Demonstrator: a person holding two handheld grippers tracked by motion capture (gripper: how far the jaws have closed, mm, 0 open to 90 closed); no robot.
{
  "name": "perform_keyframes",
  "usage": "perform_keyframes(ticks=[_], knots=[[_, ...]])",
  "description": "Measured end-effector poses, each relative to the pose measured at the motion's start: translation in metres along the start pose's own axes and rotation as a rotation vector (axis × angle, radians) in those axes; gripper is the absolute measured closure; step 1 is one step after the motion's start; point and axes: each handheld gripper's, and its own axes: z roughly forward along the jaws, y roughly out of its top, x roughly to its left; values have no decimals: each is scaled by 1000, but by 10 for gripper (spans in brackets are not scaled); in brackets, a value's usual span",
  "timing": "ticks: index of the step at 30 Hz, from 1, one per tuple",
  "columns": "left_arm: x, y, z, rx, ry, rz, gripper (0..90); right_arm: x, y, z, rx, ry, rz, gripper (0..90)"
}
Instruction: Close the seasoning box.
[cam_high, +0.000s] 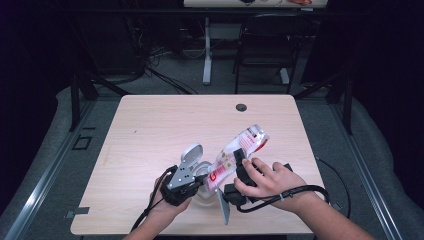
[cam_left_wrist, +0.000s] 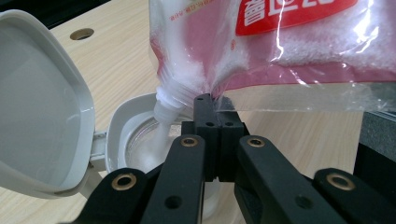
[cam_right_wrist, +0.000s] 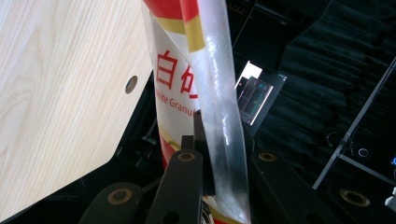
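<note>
Now my right tool (cam_high: 240, 159) clamps the sugar bag (cam_high: 235, 152), tilted spout-down over the open jar (cam_left_wrist: 140, 140) on the counter (cam_high: 150, 125); my left tool (cam_left_wrist: 210, 105), jaws together, steadies that jar.

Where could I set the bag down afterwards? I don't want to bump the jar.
The table is bare along its far half up to the cable hole, and down its left side. The near middle is crowded: open-lidded jar, sugar bag, left tongs, right tongs.
</note>
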Motion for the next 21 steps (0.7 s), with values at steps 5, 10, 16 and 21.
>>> perform_keyframes(ticks=[5,10,16,21], knots=[[0,0,0,-1,1,-3,900,-1,0,-1,6,4,-2,864],[1,0,0,-3,-1,-10,900,-1,1,0,-9,3,3,864],[2,0,-1,-4,1,-16,900,-3,1,-1,0,1,-7,865],[2,0,-1,-4,0,-15,900,-2,1,-2,-14,-1,6,865]])
